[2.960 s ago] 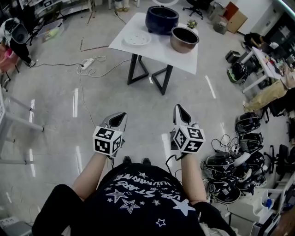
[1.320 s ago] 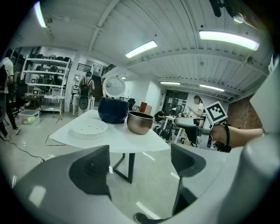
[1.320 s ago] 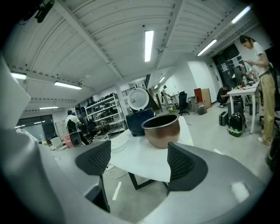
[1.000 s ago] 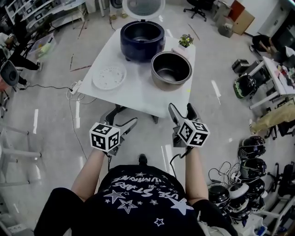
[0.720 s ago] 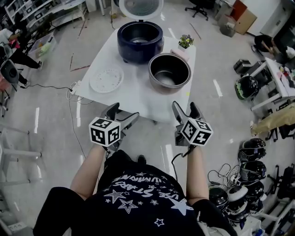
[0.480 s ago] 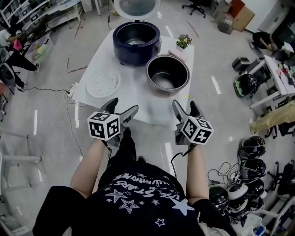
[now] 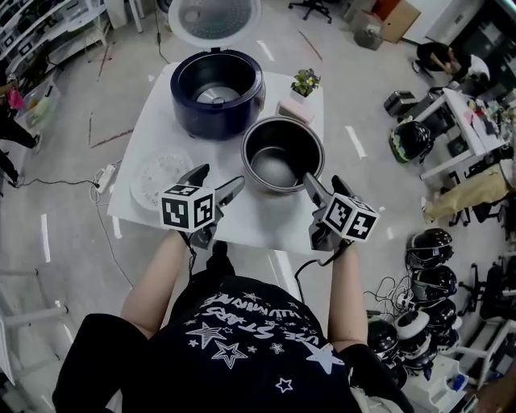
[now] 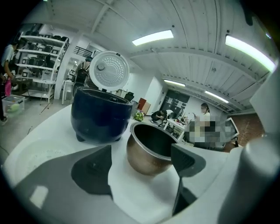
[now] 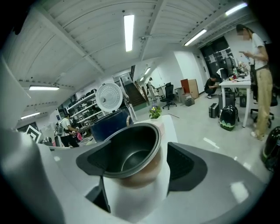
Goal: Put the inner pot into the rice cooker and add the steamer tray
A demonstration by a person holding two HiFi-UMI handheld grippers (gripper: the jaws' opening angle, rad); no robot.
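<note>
White bench (image 7: 242, 230) carries everything. The left gripper (image 7: 216, 179) hangs over its near edge with the jaws spread wide and nothing between them. In the left gripper view, bare bench top fills the gap. The inner pot (image 7: 282, 153) stands ahead of these jaws and a little to their right, clear of both.

The right gripper (image 7: 322, 184) is also spread wide and grips nothing. In the right gripper view the copper-sided pot with its dark lining sits straight ahead, framed by the two jaws. The left jaw's tip overlaps the pot's rim in that view; whether it touches the rim I cannot tell. From the head view these jaws point at the pot's near right side.

Beyond the left jaws, further back on the bench, stands the dark blue rice cooker (image 7: 216, 82), empty, with its round lid (image 7: 214, 18) swung up behind it. The pot is just beside the cooker, on the side toward the right jaws, upright on the bench.

The pale steamer tray (image 7: 157, 177) lies flat just to the outer left of the left jaws. Past the pot, well ahead of the right jaws, a small potted plant (image 7: 305, 81) sits near the bench's far edge.
</note>
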